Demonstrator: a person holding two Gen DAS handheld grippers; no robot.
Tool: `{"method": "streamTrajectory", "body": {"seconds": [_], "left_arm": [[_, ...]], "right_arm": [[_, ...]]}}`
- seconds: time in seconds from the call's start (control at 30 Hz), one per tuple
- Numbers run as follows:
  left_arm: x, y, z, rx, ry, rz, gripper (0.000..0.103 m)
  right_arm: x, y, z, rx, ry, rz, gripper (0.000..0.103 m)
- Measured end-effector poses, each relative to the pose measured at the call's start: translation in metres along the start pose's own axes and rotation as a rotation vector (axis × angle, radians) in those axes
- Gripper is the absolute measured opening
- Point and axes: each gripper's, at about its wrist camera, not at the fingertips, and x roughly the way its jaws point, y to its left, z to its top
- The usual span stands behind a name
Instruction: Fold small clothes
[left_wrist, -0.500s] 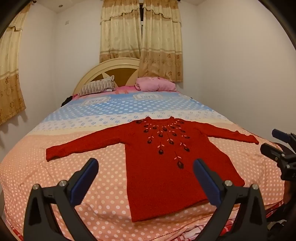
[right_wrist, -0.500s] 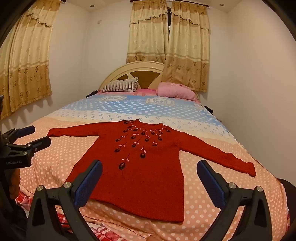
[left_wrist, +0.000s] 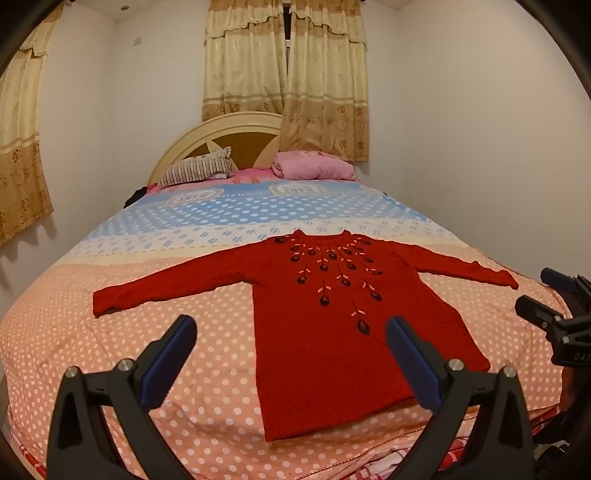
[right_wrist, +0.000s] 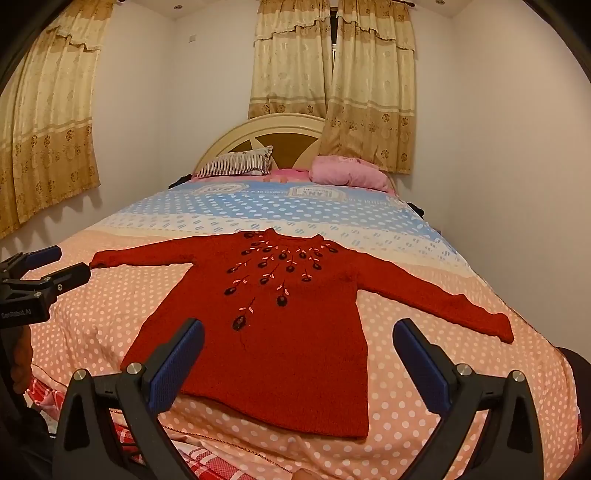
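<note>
red knitted sweater (left_wrist: 332, 332) lies flat near the foot edge of the bed (left_wrist: 110, 332), sleeves spread toward both side edges. left gripper (left_wrist: 291, 354) and right gripper (right_wrist: 299, 354) hover above the foot edge, jaws wide, nothing between them.

The left gripper (left_wrist: 288, 354) tilts somewhat downward, its jaws spread wide with nothing between the blue pads (left_wrist: 168, 360). The right gripper (right_wrist: 297, 360) sits at the same downward tilt, its jaws equally wide and empty. Each one appears at the edge of the other's view, side by side, and a hand (right_wrist: 18, 354) grips the left one's handle.
</note>
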Motion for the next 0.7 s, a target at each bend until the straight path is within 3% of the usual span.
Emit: {"method": "streamTrajectory", "body": {"seconds": [0.7], "left_arm": [[0.0036,-0.0039,0.0006,-0.001,0.011,0.014,0.103]], "right_arm": [[0.0066,-0.0033,-0.0086,0.018,0.021,-0.007,0.102]]}}
